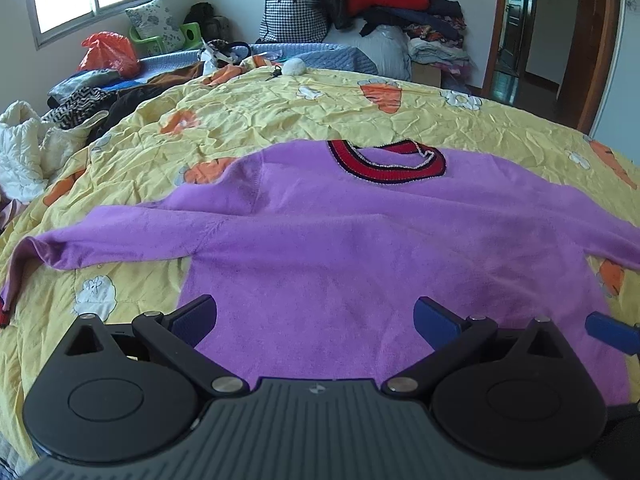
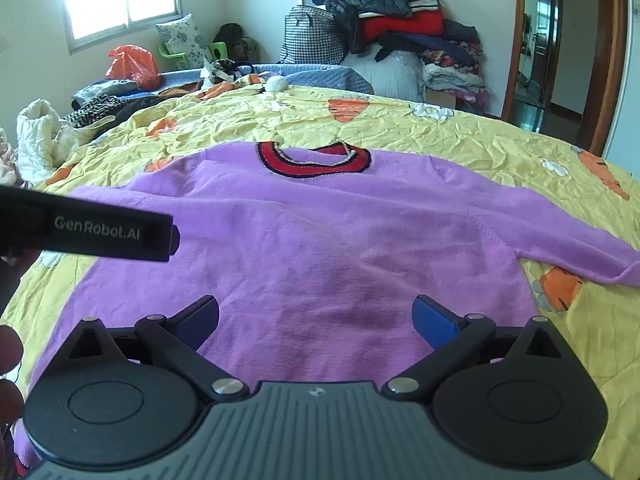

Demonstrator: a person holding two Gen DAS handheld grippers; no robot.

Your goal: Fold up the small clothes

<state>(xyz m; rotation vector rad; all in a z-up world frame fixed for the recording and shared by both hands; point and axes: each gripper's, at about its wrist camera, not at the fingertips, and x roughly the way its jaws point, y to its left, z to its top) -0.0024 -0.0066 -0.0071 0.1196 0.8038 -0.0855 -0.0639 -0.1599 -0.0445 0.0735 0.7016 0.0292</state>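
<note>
Across mid-frame the purple sweater (image 1: pixel 340 248) lies flat; left gripper (image 1: pixel 316 320) and right gripper (image 2: pixel 316 320) spread wide — pinch the hem evenly.

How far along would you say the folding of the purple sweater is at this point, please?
Done: the purple sweater lies spread flat on the yellow quilt, red collar away from the cameras, both sleeves out to the sides. In hand: nothing; the left hand-held gripper and right hand-held gripper are open near the hem. Left: every fold, sleeves and body, since no part is turned over yet.
</note>
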